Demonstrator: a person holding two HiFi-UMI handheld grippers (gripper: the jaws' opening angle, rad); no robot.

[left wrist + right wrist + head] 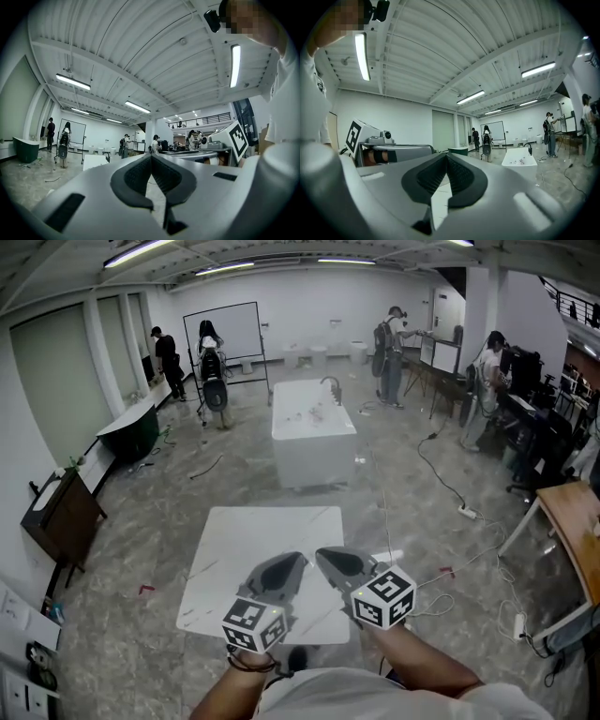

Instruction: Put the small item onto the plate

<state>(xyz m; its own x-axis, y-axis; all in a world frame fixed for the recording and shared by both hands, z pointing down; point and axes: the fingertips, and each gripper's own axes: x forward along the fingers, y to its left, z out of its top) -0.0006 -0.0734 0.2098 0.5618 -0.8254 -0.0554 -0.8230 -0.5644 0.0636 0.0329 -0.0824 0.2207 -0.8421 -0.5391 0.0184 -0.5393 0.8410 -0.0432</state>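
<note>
While both tongs hang level in front of my chest, I read the left gripper (151, 159) as pressed together at the tips with nothing between them, and the right gripper (446, 157) the same. Below them lies a white table (234, 540), and I can find neither plate nor small item on it or elsewhere in view. I judge the step unsettled: this fits hands raised ahead of a pickup, or drawn back with the item already placed. Either way, I must first locate both things.
</note>
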